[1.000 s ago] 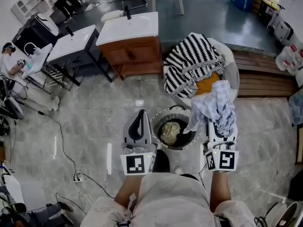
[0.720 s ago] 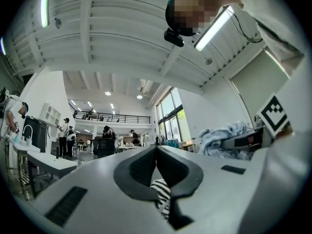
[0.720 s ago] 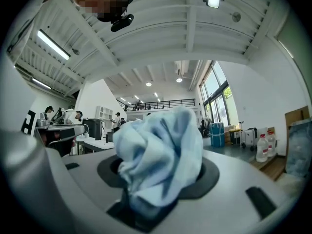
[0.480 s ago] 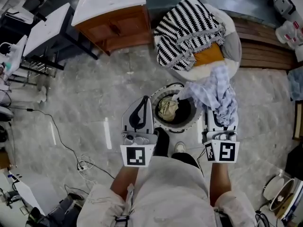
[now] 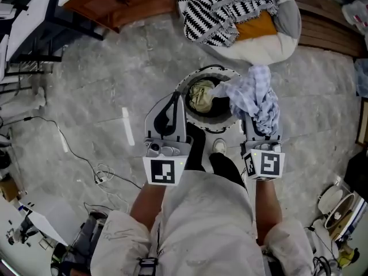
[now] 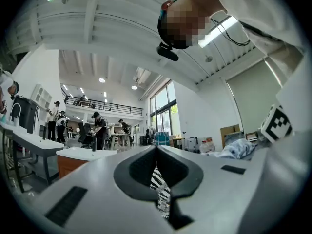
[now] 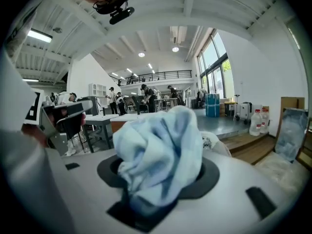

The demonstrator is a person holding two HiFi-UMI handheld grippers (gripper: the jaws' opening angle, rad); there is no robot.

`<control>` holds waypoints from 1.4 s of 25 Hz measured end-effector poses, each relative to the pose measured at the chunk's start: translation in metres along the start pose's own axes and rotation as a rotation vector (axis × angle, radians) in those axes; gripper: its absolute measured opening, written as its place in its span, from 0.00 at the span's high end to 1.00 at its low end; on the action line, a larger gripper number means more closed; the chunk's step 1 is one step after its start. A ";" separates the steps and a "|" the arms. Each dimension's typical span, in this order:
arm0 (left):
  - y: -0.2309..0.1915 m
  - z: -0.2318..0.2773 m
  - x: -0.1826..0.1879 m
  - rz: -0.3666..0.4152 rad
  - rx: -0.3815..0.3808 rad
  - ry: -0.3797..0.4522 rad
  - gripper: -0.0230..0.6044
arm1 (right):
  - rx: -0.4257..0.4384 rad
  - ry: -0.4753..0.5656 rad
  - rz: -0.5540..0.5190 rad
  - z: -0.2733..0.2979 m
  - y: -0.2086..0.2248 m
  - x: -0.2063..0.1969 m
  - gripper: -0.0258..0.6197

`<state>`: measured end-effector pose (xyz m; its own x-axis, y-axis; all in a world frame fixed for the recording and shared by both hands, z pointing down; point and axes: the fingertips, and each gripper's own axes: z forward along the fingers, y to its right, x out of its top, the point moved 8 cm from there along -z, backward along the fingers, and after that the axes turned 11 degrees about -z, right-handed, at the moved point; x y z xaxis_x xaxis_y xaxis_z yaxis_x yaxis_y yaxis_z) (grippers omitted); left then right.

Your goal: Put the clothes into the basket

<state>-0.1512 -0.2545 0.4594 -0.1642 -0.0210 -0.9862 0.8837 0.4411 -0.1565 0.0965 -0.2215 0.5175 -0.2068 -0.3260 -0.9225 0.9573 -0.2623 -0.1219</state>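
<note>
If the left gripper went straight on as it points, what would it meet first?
Probably the black-and-white zigzag blanket on the cushion, dead ahead of the left gripper; it may pass over the basket, depth unclear.

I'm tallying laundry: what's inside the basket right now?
One crumpled beige garment lies in the basket. The blue cloth held by the right gripper blocks the head view of the basket's right side, so anything there is hidden.

Grey marbled floor (image 5: 86,85) bears a wooden cabinet (image 5: 115,4); tall windows (image 7: 214,69) light what seems a mezzanine hall.
</note>
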 end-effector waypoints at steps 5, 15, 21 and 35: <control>-0.007 -0.003 -0.033 -0.044 0.013 -0.070 0.96 | 0.021 -0.184 0.013 0.023 -0.017 -0.071 0.62; -0.014 -0.007 -0.085 -0.083 -0.021 -0.147 0.96 | 0.080 -0.473 -0.004 0.082 -0.048 -0.203 0.62; -0.019 -0.017 -0.103 -0.091 -0.022 -0.184 0.96 | 0.066 -0.678 0.108 0.101 -0.059 -0.279 0.62; -0.018 -0.026 -0.119 -0.095 -0.061 -0.236 0.96 | 0.082 -0.947 0.247 0.124 -0.060 -0.347 0.59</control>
<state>-0.1592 -0.2363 0.5812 -0.1325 -0.2706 -0.9535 0.8397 0.4805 -0.2530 0.0856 -0.2053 0.8906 -0.1140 -0.9642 -0.2393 0.9857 -0.1399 0.0937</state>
